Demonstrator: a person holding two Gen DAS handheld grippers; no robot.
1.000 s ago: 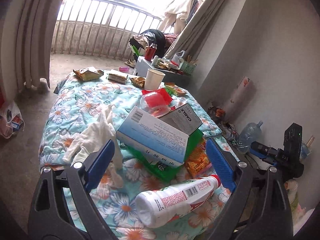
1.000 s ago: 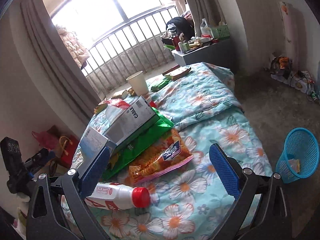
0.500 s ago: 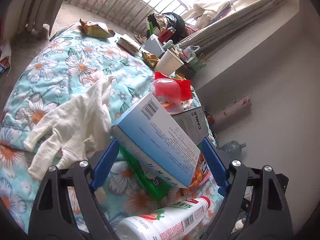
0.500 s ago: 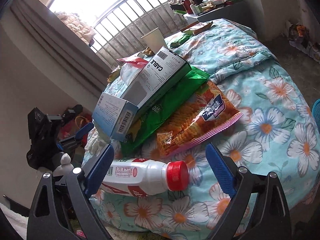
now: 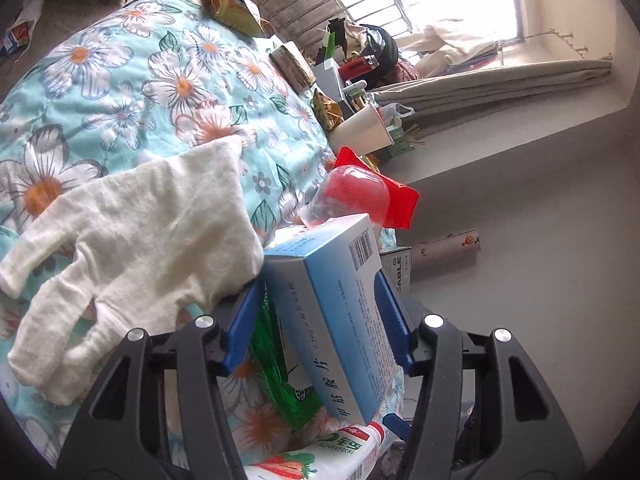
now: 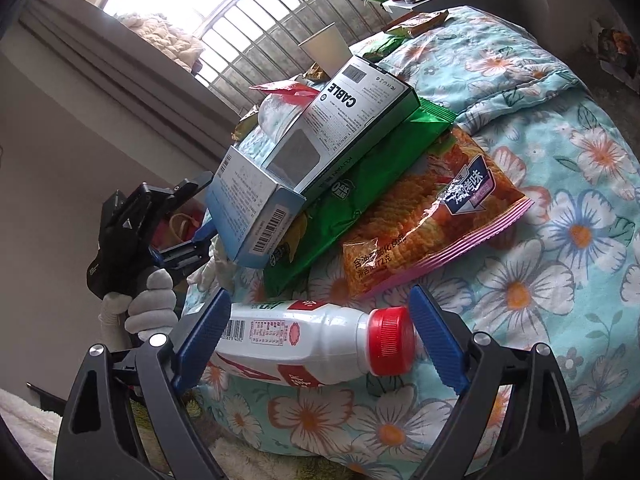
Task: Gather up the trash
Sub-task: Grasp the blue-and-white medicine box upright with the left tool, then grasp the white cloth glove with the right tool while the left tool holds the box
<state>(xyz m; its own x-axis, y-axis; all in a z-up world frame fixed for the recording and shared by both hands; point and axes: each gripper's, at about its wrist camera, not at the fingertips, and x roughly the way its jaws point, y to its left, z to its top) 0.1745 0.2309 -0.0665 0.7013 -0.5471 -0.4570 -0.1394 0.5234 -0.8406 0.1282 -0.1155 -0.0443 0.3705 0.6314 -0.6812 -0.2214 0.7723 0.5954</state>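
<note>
Blue cardboard shows between the pads of the left gripper [image 5: 316,320]: the light-blue medicine box [image 5: 340,320] sits in the gap with both pads at or nearly at its long faces, so this looks like the moment of closing on it; full contact I cannot confirm. That box rests on a green snack bag [image 6: 360,184] near the edge of the floral bed [image 6: 560,240], with a dark-green "CABLE" box [image 6: 352,120] leaning across its far end and an orange snack bag [image 6: 432,216] under the green one. A white cloth glove [image 5: 132,240] lies just beside the left pad.

The right gripper [image 6: 320,344] is spread wide around a white milk-drink bottle with a red cap [image 6: 304,344], lying on its side at the bed's near edge; one pad is by the base and the other by the cap, apparently not yet pressing.

My reading is that both hands are at the grasp step. Next the right jaws need to close along the bottle's length, and the left must lift the blue box without dragging the CABLE box off the heap.

As for containers, a white paper cup [image 6: 326,50] stands further up the bed; its contents are hidden. No trash bin appears in either view.
</note>
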